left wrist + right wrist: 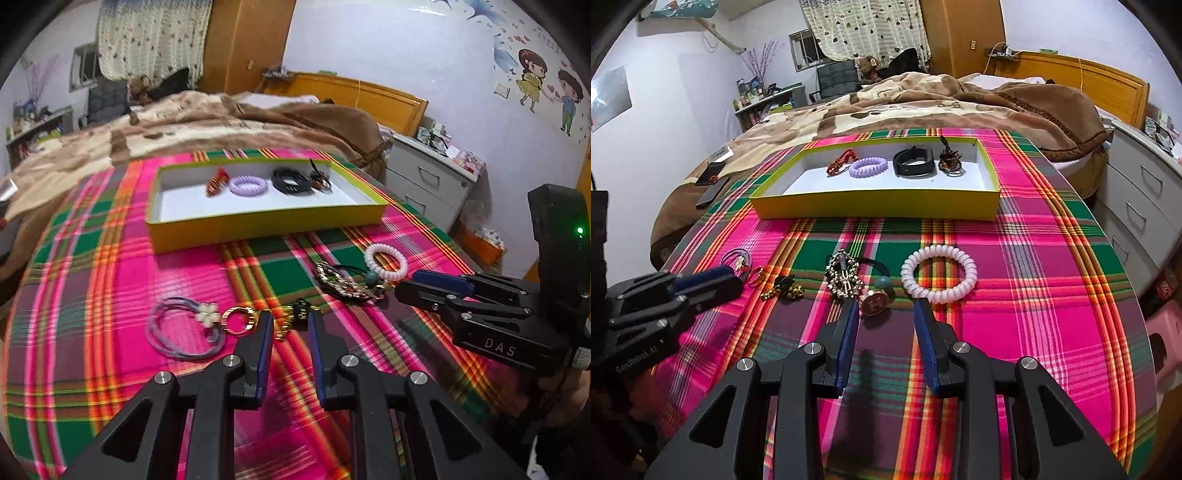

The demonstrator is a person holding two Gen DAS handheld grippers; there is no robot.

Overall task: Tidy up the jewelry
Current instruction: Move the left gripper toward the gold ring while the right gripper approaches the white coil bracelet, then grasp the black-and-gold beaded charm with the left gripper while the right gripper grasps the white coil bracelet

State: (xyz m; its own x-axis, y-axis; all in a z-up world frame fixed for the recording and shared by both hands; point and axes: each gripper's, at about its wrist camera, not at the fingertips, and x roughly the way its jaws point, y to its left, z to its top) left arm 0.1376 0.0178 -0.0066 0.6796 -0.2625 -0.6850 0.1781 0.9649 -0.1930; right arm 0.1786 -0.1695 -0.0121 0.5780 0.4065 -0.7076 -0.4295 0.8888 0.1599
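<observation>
We see the left gripper [290, 325] low in the frame's centre, jaws spread and empty, with a black-and-gold trinket [300, 309] lying on the plaid cloth [184, 280] between its tips. The right gripper [886, 308] is also spread wide and empty; the round H charm [874, 304] sits just inside its left tip, the white coil bracelet [939, 275] just above its right tip. The yellow tray [879, 206] lies farther up.

A rumpled brown blanket [923, 103] covers the bed [1089, 81] — white drawers [1145, 192] beside it; an office chair [836, 79] beyond.
</observation>
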